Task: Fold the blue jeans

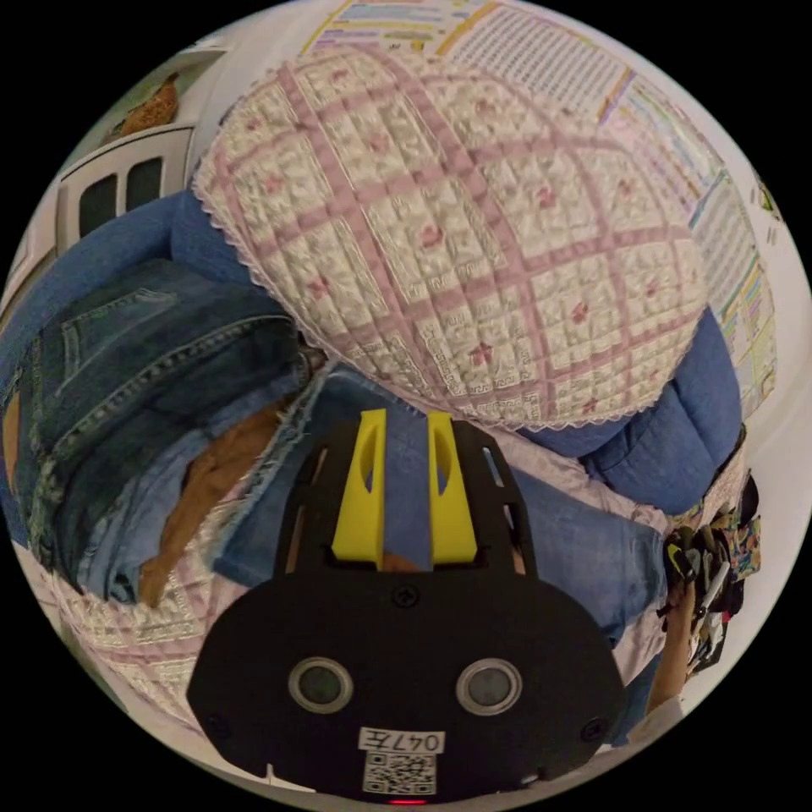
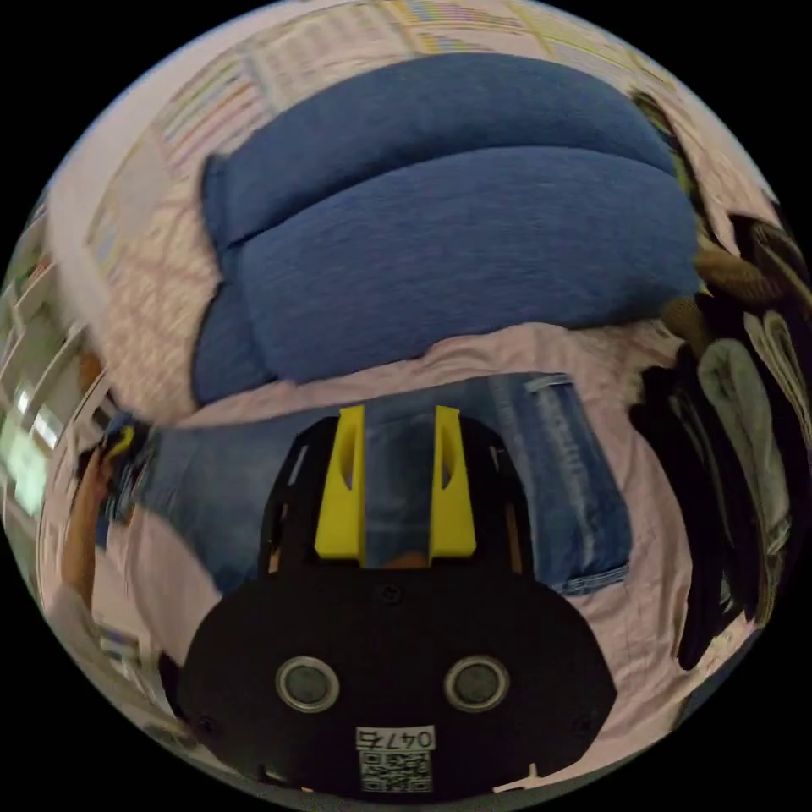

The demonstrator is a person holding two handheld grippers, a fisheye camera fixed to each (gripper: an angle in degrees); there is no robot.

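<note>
The blue jeans (image 1: 575, 541) lie stretched across a pale pink sheet (image 2: 651, 609). In the left gripper view, my left gripper (image 1: 406, 474) has its yellow jaws close together with denim pressed between them, near a frayed edge (image 1: 283, 444). In the right gripper view, my right gripper (image 2: 399, 482) is shut on a lighter fold of the same jeans (image 2: 575, 491), whose hemmed end lies just right of it. A hand holds the right gripper (image 1: 698, 571) at the far end of the jeans. The left gripper (image 2: 114, 452) sits at the other end, also in a hand.
A stack of folded dark jeans (image 1: 144, 381) sits left of my left gripper. A quilted pink-and-white cover (image 1: 457, 228) drapes over blue cushions (image 2: 457, 237) behind the jeans. Dark clothes (image 2: 736, 440) are heaped at the right edge of the sheet.
</note>
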